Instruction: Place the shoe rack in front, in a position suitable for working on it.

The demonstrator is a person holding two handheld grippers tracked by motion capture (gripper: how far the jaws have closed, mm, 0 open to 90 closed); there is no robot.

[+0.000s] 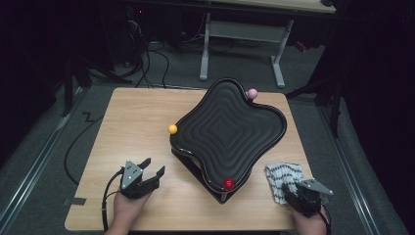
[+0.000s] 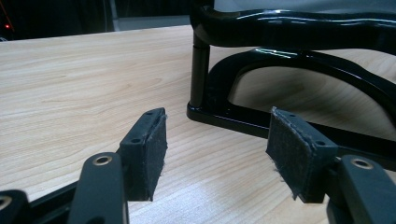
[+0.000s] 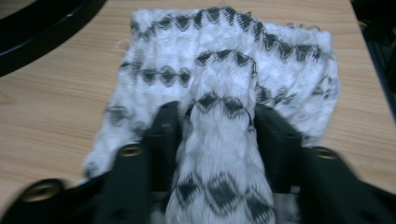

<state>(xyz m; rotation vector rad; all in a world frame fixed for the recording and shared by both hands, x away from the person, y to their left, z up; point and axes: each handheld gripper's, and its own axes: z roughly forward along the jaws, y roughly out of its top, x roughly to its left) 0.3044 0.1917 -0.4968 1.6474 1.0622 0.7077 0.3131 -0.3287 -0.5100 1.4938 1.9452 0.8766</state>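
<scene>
Wooden table (image 1: 137, 122) in dark room, desk frame beyond. Black wavy tray (image 1: 230, 129) on stand at centre-right. White-and-black patterned cloth (image 1: 281, 178) at near right edge, just right of tray. Right gripper (image 3: 215, 126) pinching raised fold of cloth. Left gripper (image 1: 151, 169) near left, jaws apart, empty. Red ball (image 1: 228, 184), yellow ball (image 1: 172, 129), pink ball (image 1: 252, 93) at tray rim.

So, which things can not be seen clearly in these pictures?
- Cloth: its near part is hidden behind the right gripper in the right gripper view, and the picture is blurred.
- Tray: cut off by the top edge in the left gripper view.
- Pink ball: partly behind the tray rim, high view.
</scene>
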